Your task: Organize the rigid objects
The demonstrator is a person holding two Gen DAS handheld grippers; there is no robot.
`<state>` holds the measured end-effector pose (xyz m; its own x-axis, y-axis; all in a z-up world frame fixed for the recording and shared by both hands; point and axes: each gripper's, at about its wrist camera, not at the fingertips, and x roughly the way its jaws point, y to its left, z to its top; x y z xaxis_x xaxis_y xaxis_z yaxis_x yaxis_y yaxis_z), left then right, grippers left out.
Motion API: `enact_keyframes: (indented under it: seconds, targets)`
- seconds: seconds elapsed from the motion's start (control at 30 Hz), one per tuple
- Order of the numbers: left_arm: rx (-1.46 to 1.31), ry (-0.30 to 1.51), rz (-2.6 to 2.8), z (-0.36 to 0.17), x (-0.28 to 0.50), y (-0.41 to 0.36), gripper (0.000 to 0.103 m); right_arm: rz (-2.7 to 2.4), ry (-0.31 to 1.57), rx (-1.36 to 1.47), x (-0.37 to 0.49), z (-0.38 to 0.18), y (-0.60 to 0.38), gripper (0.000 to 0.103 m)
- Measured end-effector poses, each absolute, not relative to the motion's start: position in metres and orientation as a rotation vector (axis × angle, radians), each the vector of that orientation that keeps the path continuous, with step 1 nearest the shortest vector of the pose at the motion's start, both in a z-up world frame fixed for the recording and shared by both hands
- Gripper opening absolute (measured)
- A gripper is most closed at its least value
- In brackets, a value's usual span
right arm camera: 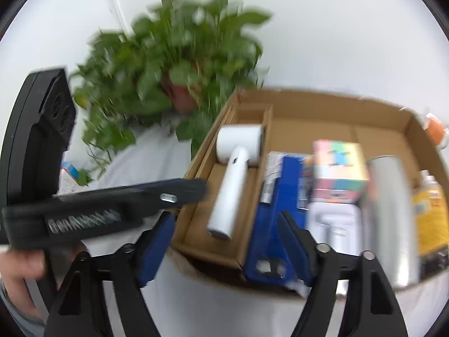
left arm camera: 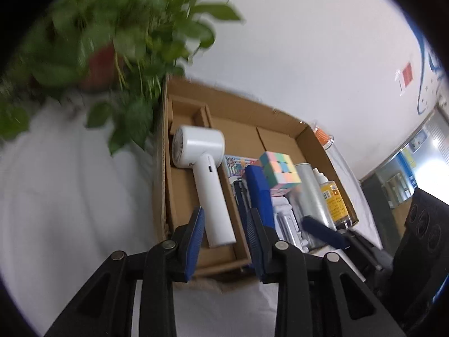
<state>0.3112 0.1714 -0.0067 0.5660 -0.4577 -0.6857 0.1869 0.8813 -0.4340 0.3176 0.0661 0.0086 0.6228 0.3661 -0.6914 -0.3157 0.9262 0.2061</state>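
A cardboard box (left arm camera: 280, 118) (right arm camera: 322, 104) sits on a white cloth. In its left compartment lies a white handheld fan (left arm camera: 207, 168) (right arm camera: 233, 174). Beside it are a blue stapler (left arm camera: 259, 191) (right arm camera: 280, 196), a pastel cube (left arm camera: 280, 171) (right arm camera: 336, 165), a silver can (left arm camera: 311, 191) (right arm camera: 390, 213) and a yellow-labelled bottle (left arm camera: 334, 199) (right arm camera: 429, 219). My left gripper (left arm camera: 224, 238) is open just above the fan's handle end, holding nothing. My right gripper (right arm camera: 224, 244) is open at the box's near edge, empty. The left gripper's black body (right arm camera: 112, 202) crosses the right wrist view.
A potted green plant (left arm camera: 112, 42) (right arm camera: 179, 64) stands behind the box's left corner. A white wall is behind. A clear container with an orange lid (left arm camera: 322, 136) stands by the box's far right corner. A white packaged item (right arm camera: 334, 227) lies under the cube.
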Motion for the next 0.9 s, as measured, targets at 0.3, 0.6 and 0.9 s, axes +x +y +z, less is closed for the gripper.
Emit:
enact_keyframes:
  seconds: [0.3,0.6,0.9]
  targets:
    - [-0.01,0.468,-0.001,0.043,0.143,0.097,0.102,0.181,0.59,-0.082,0.182,0.024,-0.037,0.102]
    - [-0.087,0.472,-0.029,0.036,0.086,0.033,0.102,0.098,0.54,-0.027,0.086,0.04,-0.127,0.102]
    - [0.008,0.418,-0.024,0.054,0.069,0.0,0.102,0.086,0.519,-0.013,0.053,0.047,-0.145,0.102]
